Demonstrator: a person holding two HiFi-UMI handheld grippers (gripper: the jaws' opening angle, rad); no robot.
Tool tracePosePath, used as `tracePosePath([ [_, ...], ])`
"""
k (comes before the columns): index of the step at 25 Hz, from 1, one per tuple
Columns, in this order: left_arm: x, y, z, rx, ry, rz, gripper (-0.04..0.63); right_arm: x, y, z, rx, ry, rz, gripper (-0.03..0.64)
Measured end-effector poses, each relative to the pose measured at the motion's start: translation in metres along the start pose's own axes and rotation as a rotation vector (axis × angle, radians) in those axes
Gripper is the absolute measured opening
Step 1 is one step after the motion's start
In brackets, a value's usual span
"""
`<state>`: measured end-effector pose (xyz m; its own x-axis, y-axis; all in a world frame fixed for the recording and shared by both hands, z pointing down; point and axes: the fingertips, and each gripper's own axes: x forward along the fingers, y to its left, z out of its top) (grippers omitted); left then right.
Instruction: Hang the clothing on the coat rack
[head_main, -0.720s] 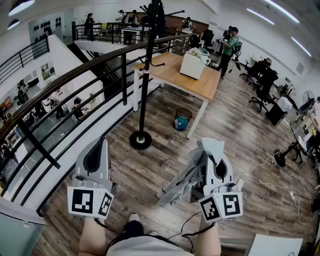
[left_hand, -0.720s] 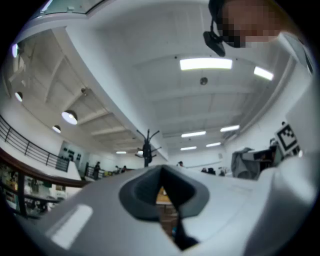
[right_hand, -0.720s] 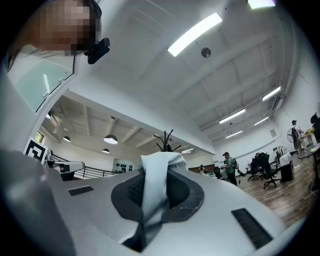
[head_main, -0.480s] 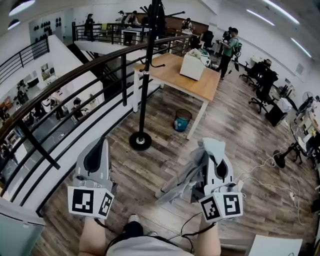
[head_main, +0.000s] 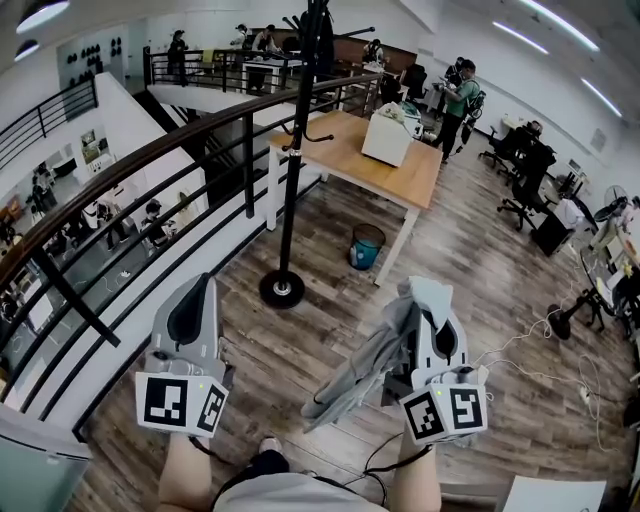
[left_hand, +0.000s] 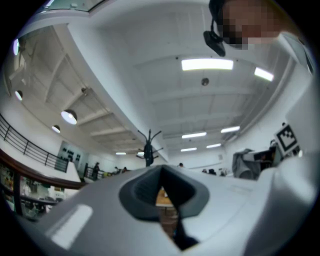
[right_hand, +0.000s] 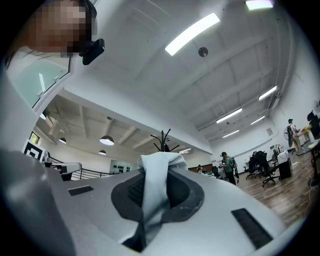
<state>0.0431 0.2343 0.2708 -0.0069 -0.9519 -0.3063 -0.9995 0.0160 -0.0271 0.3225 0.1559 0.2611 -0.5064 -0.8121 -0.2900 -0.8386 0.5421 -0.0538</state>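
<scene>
Wood floor (head_main: 480, 290) separates the rack (head_main: 296, 150) from the garment (head_main: 365, 370), which the fingers of the right gripper (head_main: 435, 330) pinch well short of it, while those of the left gripper (head_main: 195, 305) press together empty, so I would step closer, then raise the fold over a hook (head_main: 352, 31).

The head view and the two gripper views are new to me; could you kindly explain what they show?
There is no robot arm here: a person holds a two-jaw gripper in each hand. The head view looks down from a camera on the person's head, and each gripper view looks along that gripper's own jaws. The right gripper is shut on a grey garment, which hangs from its jaws above the wooden floor. The left gripper is closed and holds nothing. Ahead stands a black coat rack, with a wooden table behind it.
</scene>
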Motion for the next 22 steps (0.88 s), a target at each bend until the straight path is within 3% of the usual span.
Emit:
tracePosePath([
  [10,0.031,0.037,-0.014,0.005,-0.023,-0.010,0.009,0.041,0.021,-0.018,-0.018,-0.011,0.011,0.012],
  [22,0.066,0.069,-0.039,-0.032,-0.003,-0.057,0.009,0.076,0.023,-0.038,-0.027,0.004,-0.047,0.012],
])
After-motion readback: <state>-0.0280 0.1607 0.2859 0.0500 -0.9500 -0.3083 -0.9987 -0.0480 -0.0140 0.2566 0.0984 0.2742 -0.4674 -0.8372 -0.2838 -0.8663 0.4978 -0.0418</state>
